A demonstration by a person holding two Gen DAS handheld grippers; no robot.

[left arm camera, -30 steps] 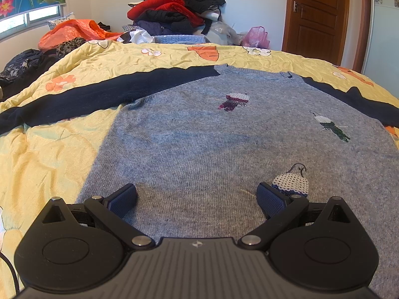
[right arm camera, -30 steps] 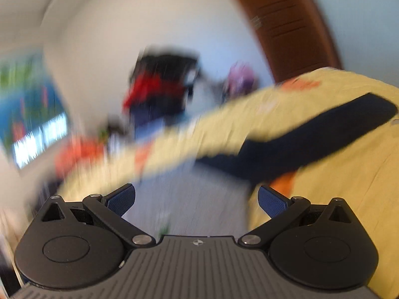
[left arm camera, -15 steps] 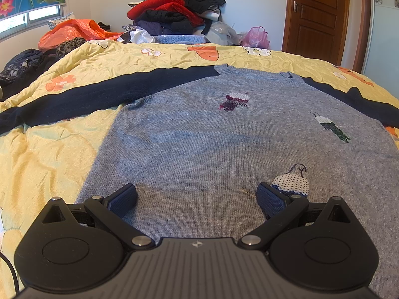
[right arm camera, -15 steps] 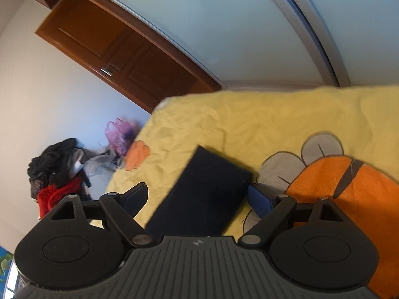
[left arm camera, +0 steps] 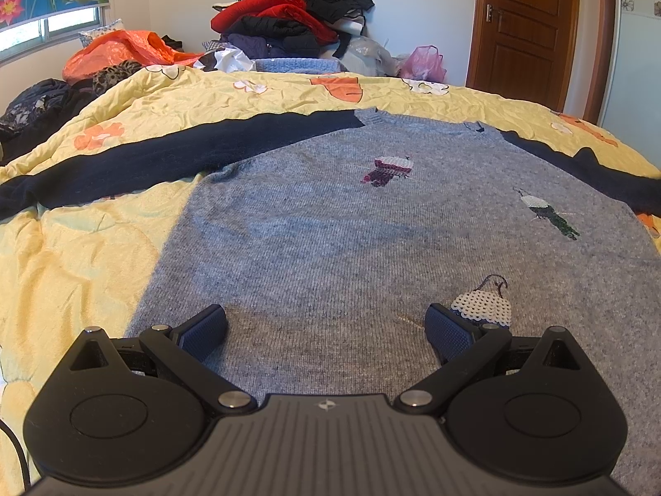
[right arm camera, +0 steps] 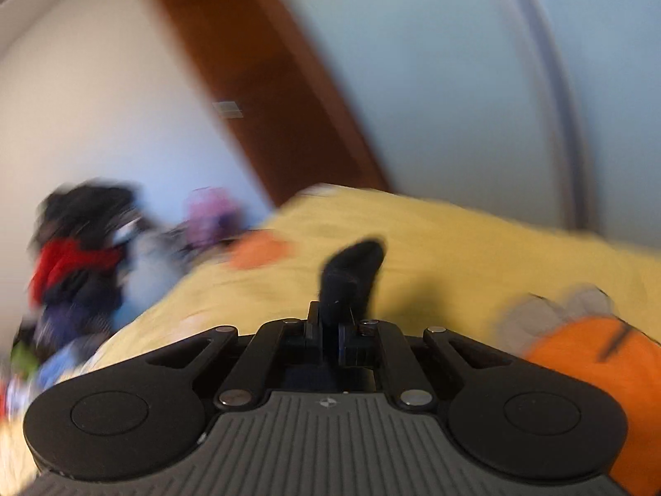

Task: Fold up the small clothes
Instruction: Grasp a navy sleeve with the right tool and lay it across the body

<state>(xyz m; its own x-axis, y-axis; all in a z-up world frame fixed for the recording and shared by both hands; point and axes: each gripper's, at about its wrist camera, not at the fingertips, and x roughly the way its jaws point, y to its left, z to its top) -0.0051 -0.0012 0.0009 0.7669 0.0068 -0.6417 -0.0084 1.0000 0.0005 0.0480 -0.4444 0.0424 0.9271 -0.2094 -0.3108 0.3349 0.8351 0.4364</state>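
Observation:
A grey knitted sweater with small bird patterns and dark navy sleeves lies flat on the yellow quilt. Its left sleeve stretches out to the left. My left gripper stands open low over the sweater's hem, its fingers apart with only the flat knit between them. In the blurred right wrist view my right gripper is shut on the end of the dark navy right sleeve, which sticks up past the closed fingers above the quilt.
A heap of red and dark clothes is piled at the bed's far end, with an orange bag to its left and a pink bag near the brown door. More dark clothes lie at the left edge.
My right gripper swung onto the navy sleeve end, closed on it and is moving with it. The left gripper and the sweater body have not moved.

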